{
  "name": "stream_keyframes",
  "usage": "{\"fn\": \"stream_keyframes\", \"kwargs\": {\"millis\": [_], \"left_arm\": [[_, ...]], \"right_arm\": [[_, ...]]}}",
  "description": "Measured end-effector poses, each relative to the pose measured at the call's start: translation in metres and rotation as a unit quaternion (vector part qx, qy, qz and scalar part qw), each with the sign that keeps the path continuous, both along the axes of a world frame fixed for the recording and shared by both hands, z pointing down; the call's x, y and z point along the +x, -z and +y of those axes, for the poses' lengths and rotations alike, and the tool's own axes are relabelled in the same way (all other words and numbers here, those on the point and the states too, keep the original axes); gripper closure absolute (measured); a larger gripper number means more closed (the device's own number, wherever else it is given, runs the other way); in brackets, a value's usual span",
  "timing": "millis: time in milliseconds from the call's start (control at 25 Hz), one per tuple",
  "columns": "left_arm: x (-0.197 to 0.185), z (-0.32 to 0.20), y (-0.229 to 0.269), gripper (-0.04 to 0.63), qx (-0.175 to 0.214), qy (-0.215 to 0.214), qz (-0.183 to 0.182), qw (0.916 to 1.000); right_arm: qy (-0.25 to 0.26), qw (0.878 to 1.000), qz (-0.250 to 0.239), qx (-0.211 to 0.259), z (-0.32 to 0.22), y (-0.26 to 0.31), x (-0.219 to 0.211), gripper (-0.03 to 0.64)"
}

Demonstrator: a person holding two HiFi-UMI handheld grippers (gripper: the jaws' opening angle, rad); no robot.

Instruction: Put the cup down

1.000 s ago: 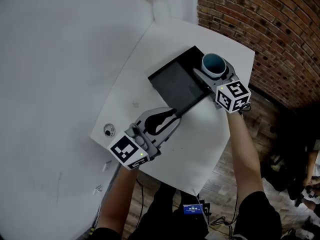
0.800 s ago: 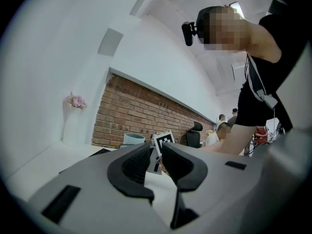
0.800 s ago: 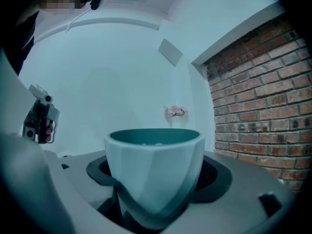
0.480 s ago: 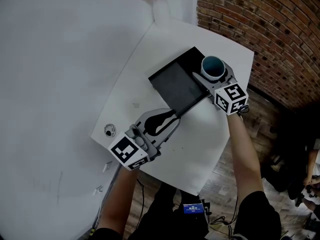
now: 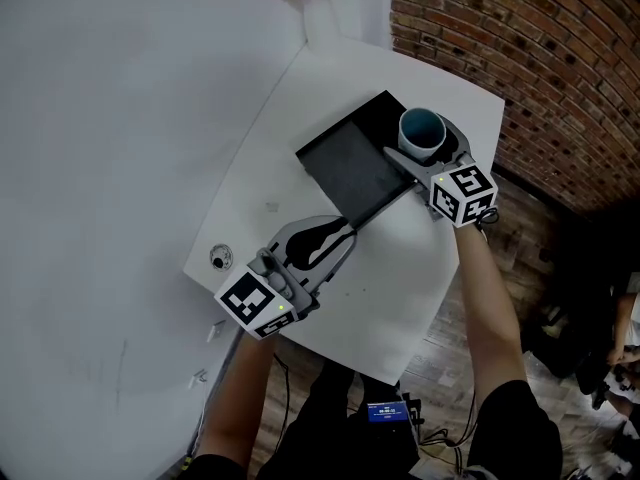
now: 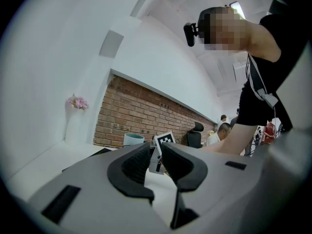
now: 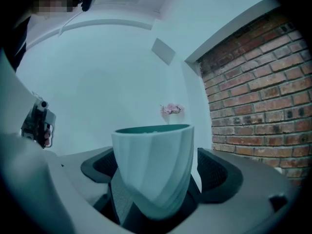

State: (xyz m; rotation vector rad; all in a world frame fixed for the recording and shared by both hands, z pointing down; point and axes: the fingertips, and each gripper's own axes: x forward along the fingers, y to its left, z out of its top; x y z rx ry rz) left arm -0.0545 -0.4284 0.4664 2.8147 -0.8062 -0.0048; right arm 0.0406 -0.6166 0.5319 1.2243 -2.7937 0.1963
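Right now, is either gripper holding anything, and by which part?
Nothing is gripped. The right gripper has its jaws opening, clear of the sides of the cup that stands between them. The left gripper is empty.

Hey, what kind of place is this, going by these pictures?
Probably an indoor office or workshop-style room. There is a brick wall beside a white table, with wood flooring below. The left gripper view shows an office chair and people seated behind.

White table [image 5: 405, 268]: black tray [image 5: 350, 173] flat on it.
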Motion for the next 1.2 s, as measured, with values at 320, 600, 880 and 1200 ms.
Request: {"fn": "stream_keyframes", "kwargs": {"millis": [320, 600, 880, 1200], "left_arm": [[-0.002, 0.007, -0.001, 0.512, 0.001, 0.013, -0.004, 0.9999], [0.003, 0.016, 0.007, 0.514, 0.007, 0.012, -0.002, 0.9999], [0.008, 0.029, 0.014, 0.518, 0.011, 0.01, 0.001, 0.9999], [0.017, 0.045, 0.017, 0.531, 0.009, 0.002, 0.001, 1.0]], "right_arm": [[-0.004, 1.0, -0.007, -0.013, 0.02, 0.004, 0.02, 0.127], [-0.003, 1.0, 0.001, -0.026, 0.043, 0.001, 0.03, 0.129], [0.011, 0.999, 0.001, -0.041, 0.075, 0.0, 0.032, 0.13], [0.055, 0.998, -0.014, -0.033, 0.128, 0.019, 0.018, 0.241]]}}
